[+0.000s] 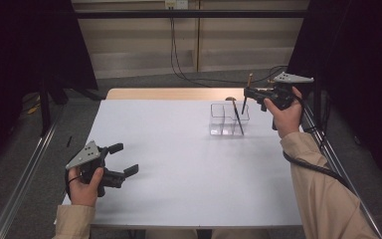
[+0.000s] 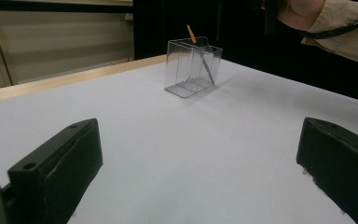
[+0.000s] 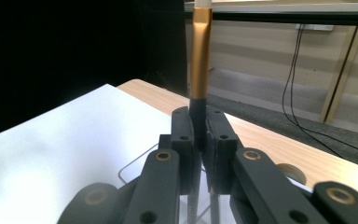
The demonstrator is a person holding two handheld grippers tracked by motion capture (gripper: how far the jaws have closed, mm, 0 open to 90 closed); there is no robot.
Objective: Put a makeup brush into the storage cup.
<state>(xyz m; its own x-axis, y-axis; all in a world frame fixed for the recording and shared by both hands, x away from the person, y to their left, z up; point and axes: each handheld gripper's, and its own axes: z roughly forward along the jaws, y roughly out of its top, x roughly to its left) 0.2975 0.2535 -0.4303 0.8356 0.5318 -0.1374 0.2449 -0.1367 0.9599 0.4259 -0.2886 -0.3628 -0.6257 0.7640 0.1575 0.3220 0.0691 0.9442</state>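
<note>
- Black left claw (image 1: 123, 159), jaws spread wide, holds nothing above the smooth white bench (image 1: 179, 164).
- Clear plastic compartment box (image 1: 229, 119) stands farther back, one dark brush (image 1: 238, 119) leaning inside.
- Right claw (image 1: 248, 93) is clamped on a gold-banded brush (image 3: 199, 70), upright just above the box.

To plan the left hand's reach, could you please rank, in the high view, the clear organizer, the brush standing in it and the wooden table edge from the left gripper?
From the left gripper:
1. Clear organizer, up right.
2. Brush, in its right compartment.
3. Wooden table edge, along the far side.
</note>
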